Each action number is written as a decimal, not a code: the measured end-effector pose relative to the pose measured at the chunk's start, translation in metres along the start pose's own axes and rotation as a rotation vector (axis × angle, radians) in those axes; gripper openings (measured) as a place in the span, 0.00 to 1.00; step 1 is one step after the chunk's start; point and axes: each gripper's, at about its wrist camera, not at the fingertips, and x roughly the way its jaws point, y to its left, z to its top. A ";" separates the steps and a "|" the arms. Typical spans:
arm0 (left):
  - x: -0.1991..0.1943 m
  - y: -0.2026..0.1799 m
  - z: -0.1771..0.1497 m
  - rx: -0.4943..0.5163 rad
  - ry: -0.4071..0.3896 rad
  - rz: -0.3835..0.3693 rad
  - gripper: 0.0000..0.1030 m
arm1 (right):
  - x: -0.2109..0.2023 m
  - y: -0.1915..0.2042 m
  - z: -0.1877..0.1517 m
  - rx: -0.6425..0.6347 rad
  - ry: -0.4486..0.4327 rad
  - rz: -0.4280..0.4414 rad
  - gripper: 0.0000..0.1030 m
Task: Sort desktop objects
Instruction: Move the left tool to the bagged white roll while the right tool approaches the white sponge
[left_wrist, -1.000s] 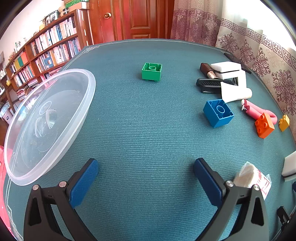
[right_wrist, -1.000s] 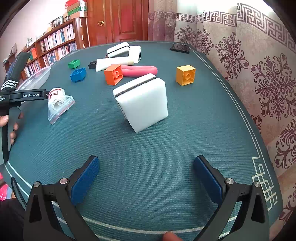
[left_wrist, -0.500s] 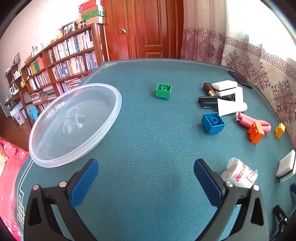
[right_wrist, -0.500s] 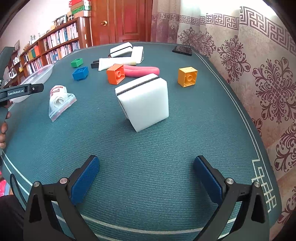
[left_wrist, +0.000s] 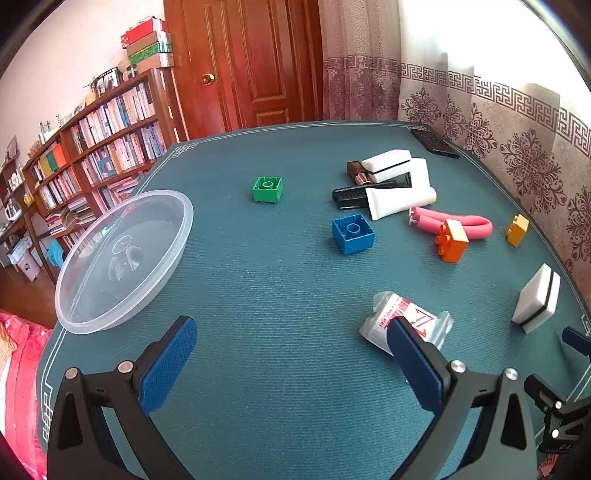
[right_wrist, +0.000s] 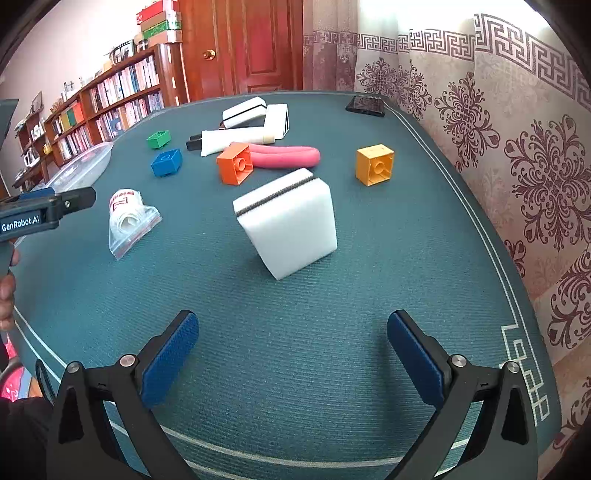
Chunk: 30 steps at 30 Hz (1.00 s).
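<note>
Both your grippers hold their fingers apart, empty: left gripper (left_wrist: 291, 354), right gripper (right_wrist: 291, 347). 4 blocks, green (left_wrist: 268, 189), blue (left_wrist: 352, 233), orange (left_wrist: 452, 242) and yellow (left_wrist: 517, 230), sit mid-surface; the clear bowl (left_wrist: 122, 258) overhangs the surface's left edge.

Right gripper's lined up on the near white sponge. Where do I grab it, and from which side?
Grip the white sponge across its two broad flat faces, coming straight in from the near side. It stands on edge with its dark seam on top, so the right gripper, fingers open wide, can straddle the slab.
</note>
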 end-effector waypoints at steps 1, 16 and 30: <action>-0.001 -0.002 -0.001 0.005 0.000 -0.002 1.00 | -0.001 -0.001 0.003 0.003 -0.006 0.003 1.00; 0.001 -0.020 -0.007 0.032 0.036 -0.059 1.00 | -0.004 -0.003 0.019 0.012 -0.045 0.018 1.00; 0.017 -0.041 -0.006 0.054 0.067 -0.134 1.00 | 0.002 -0.001 0.033 -0.015 -0.076 0.015 0.95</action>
